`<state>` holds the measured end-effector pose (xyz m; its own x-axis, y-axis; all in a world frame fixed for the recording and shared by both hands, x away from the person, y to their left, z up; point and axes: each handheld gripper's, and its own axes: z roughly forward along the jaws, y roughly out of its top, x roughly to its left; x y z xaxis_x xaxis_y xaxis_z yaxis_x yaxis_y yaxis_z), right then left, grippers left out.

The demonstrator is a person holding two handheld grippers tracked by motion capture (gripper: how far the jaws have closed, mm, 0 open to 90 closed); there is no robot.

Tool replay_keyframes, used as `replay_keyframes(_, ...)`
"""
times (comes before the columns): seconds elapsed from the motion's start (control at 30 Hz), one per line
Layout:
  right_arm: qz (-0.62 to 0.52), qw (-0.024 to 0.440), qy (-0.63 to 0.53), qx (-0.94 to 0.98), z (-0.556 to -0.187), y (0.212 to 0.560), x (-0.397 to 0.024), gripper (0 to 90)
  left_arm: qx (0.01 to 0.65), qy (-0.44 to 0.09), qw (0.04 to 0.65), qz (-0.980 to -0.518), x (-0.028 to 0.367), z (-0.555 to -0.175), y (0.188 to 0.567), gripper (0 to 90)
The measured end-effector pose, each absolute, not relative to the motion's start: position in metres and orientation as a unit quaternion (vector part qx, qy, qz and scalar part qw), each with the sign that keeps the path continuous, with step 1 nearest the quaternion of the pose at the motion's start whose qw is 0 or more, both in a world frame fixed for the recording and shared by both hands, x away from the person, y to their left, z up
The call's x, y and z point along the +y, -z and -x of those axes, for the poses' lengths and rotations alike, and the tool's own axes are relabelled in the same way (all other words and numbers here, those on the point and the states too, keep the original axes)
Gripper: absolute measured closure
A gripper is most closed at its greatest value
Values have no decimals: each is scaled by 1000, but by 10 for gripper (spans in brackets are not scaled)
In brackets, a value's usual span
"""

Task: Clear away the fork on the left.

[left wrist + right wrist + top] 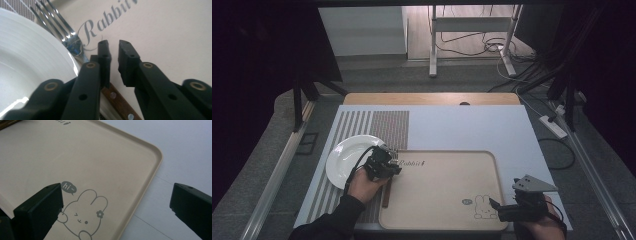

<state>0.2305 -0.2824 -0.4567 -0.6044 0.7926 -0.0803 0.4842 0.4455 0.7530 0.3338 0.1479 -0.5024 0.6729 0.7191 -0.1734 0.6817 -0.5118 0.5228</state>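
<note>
A fork (72, 43) with a brown riveted wooden handle (386, 195) lies between a white plate (347, 155) and a beige tray (447, 200) printed with "Rabbit". My left gripper (391, 161) hovers low over the fork's neck, and its jaws stand a little apart. In the left gripper view the gap between the left gripper's (113, 53) jaws shows bare tray (162, 32), and the fork passes under one jaw beside the plate (30, 62). My right gripper (494, 207) is open wide over the tray's near right corner, right gripper (116, 195) empty above the tray (100, 157).
A striped placemat (362, 125) lies under the plate on a pale table cover (472, 125). A rabbit drawing (82, 215) marks the tray's near right corner. Beyond the table are a stand's legs (432, 60), floor cables and a power strip (553, 126).
</note>
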Motion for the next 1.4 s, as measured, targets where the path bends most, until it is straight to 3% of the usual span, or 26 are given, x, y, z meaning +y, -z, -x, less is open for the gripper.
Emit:
replay_keyframes(0.53,-390,216,-354,822,-231,457,-282,0,380,-58,333,-861,168,-323,490,393)
replay_keyframes(1.4,-392,215,-350,823,-231,457,-282,0,404,-51,366,-836,204,-302,480,90)
